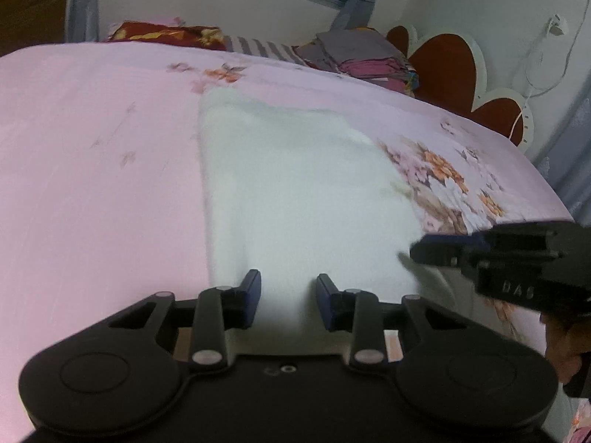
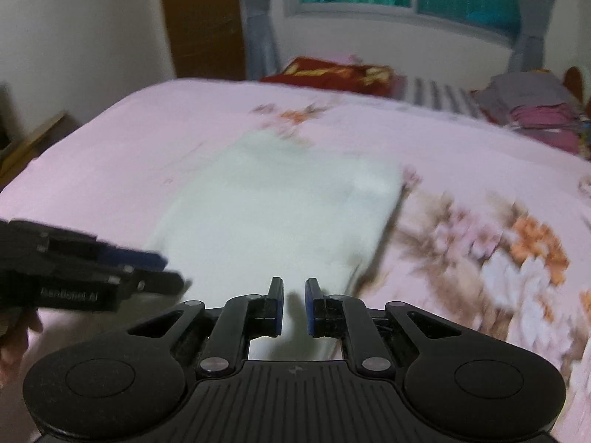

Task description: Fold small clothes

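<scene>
white cloth (image 1: 295, 192) flat on bed (image 1: 92, 147) | left tongs (image 1: 289, 299) released, over near edge | right tongs (image 2: 294, 304) released, near corner

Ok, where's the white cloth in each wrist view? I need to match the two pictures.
Left wrist view: the white cloth fills the centre, running from mid-bed down to the left gripper; right gripper at its right edge.
Right wrist view: the white cloth lies centre, slightly left, reaching the right gripper; left gripper at its left edge.
Shared landmark: the folded clothes pile at the bed's far right.
</scene>
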Demonstrator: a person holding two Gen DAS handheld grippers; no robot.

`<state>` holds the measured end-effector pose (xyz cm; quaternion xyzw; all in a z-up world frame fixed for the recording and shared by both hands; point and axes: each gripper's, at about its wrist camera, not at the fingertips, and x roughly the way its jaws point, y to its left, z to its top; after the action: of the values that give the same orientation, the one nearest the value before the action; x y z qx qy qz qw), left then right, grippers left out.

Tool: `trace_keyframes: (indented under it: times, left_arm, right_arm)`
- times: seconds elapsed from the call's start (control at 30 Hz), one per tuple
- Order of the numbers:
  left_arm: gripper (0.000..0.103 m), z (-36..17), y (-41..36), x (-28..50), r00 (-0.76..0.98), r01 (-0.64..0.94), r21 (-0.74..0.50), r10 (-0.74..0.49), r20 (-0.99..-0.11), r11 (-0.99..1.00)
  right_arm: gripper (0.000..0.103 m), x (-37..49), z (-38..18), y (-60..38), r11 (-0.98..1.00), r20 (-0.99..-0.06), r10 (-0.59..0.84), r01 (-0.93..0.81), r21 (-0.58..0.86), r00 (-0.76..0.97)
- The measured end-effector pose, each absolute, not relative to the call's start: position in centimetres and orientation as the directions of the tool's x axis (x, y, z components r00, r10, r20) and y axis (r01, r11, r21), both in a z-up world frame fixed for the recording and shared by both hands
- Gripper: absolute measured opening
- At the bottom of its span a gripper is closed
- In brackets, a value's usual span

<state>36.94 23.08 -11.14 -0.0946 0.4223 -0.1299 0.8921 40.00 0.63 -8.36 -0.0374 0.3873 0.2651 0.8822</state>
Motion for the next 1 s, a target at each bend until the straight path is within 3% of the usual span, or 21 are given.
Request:
trace_keyframes:
  times: [0.17,0.37,0.93,1.0]
  left_arm:
    - [0.032,-11.4,23.4,34.5,0.611,0.128,-0.271,-0.291,-0.736,0.954]
    - [0.032,-10.6,22.4,33.8,0.626,0.103,-0.23,-0.243,-0.741,0.968]
    - [0.032,-2.1,18.7,20.0,0.756,0.106,-0.171,-0.192,-0.626,0.979]
    - [0.039,-1.3,18.4,18.3,0.767,0.099,-0.174,-0.186,-0.614,0.98]
  right_arm:
    - [0.01,37.5,-10.9,0.3,0.871,-0.763,0.392,-0.473,0.129,0.514]
    - [0.01,36.5,-11.2,0.2,0.88,-0.749,0.381,-0.46,0.114,0.542]
    - [0.01,22.8,-0.8,-8.1,0.897,-0.594,0.441,-0.345,0.274,0.673]
    - [0.01,21.1,0.3,-8.4,0.898,-0.583,0.441,-0.345,0.275,0.682]
